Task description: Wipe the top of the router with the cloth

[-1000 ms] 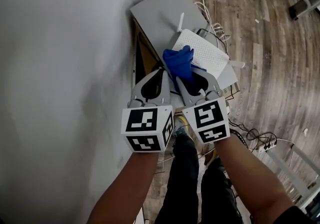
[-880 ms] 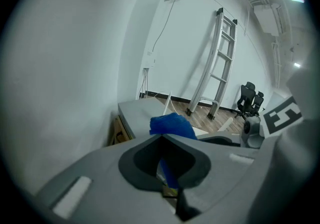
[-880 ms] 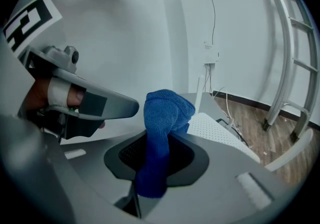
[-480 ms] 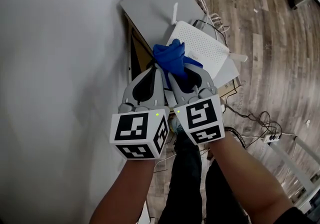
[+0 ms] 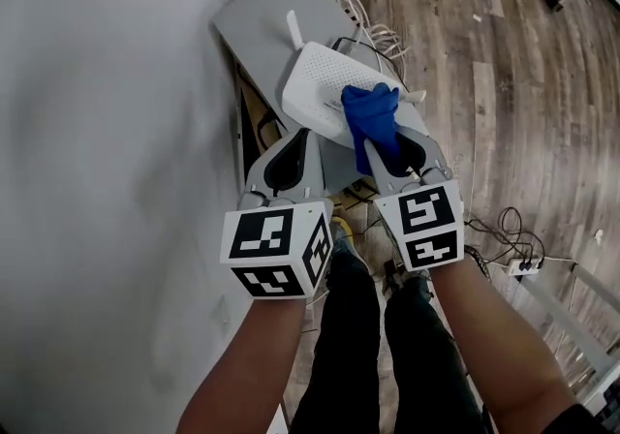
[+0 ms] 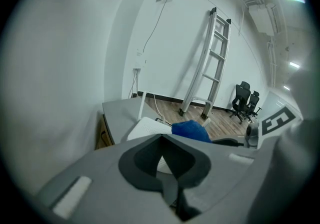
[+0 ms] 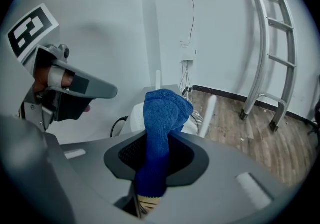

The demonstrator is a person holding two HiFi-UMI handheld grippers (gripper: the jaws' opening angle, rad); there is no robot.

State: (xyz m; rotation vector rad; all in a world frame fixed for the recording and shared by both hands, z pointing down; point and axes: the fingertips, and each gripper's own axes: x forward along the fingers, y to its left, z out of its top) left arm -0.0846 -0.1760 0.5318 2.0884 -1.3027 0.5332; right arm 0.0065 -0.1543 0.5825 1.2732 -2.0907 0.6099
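Pinching a blue cloth (image 5: 371, 114) between its jaws, the right gripper (image 7: 163, 135) holds the bunched free end against the top of the white router (image 5: 318, 91). The cloth covers the router's near right end, while the rest of the perforated top is bare. A long tail of the cloth runs back through the opening behind the jaws.

The router lies slanted at the near end of a grey cabinet top (image 5: 260, 17), towards its right edge. One white antenna (image 5: 291, 28) stands up at the router's far end, and a second one pokes out beside the cloth on the right. The cabinet stands against a white wall (image 5: 107, 132) along its left edge. White cables (image 5: 363, 20) trail off its far right side onto the wooden floor (image 5: 504, 83), and dark cords lie on the floor nearer the person's legs.

The left gripper (image 6: 162, 137) has its jaws pressed together with nothing between them. It hovers just beside the right gripper, on the wall side, with its tips near the router's near left edge; whether they touch it cannot be told.

Further back, a metal ladder (image 6: 207, 63) leans on the far wall, and two dark office chairs (image 6: 246, 102) stand near it.
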